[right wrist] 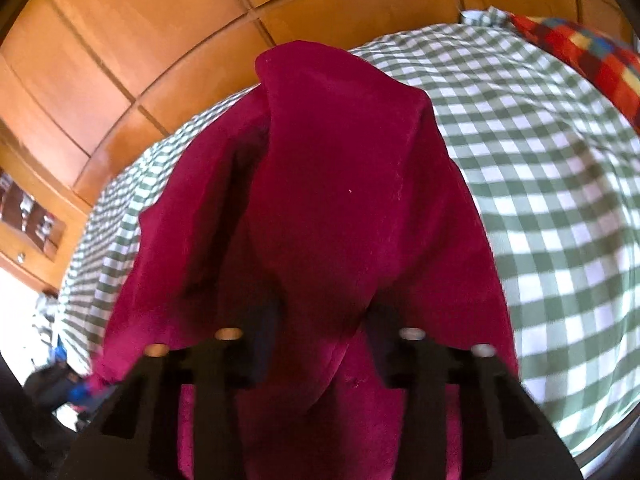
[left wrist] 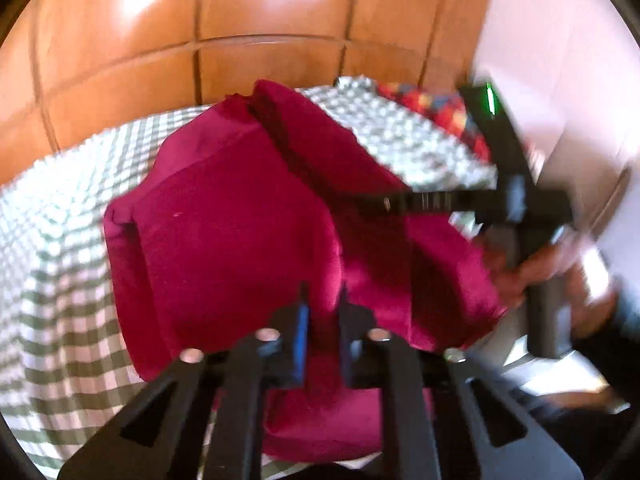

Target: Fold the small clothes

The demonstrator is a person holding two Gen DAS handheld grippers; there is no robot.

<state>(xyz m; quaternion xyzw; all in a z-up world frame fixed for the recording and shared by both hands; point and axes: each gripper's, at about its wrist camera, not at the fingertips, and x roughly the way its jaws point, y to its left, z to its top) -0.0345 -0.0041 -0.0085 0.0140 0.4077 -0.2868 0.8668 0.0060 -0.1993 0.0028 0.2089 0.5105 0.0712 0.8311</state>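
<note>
Wood-panelled wall (left wrist: 248,4) fills the background, ahead of and above both tools. Below it a bed with a green-and-white checked sheet (right wrist: 552,184) spreads out in front of each tool and off to the sides. A multicoloured patchwork cloth (right wrist: 588,56) lies at the far right of the sheet, well beyond the right tool.

The crimson garment (left wrist: 224,240) lies mostly on the sheet, bunched and lifted, directly ahead of the left tool and running back under it. Its near edge rises into the left tool (left wrist: 323,316): the two fingers, blue pad (left wrist: 302,332) showing on the left one, stand nearly together with a fold of the crimson fabric pinched between them, so this tool is clamped on the garment.

From the right wrist view the same garment drapes straight down the middle, peaking ahead of the right tool (right wrist: 320,320) and hanging over both fingers, hiding the tips. Fabric sits bunched between the fingers; jaws stand narrow and appear to be gripping it, though the pads themselves are covered.

In the left wrist view the right tool shows off to the right of the left tool, blurred, a black frame with a green light, held by a person's hand (left wrist: 532,276) in a dark sleeve, touching the garment's right edge.
</note>
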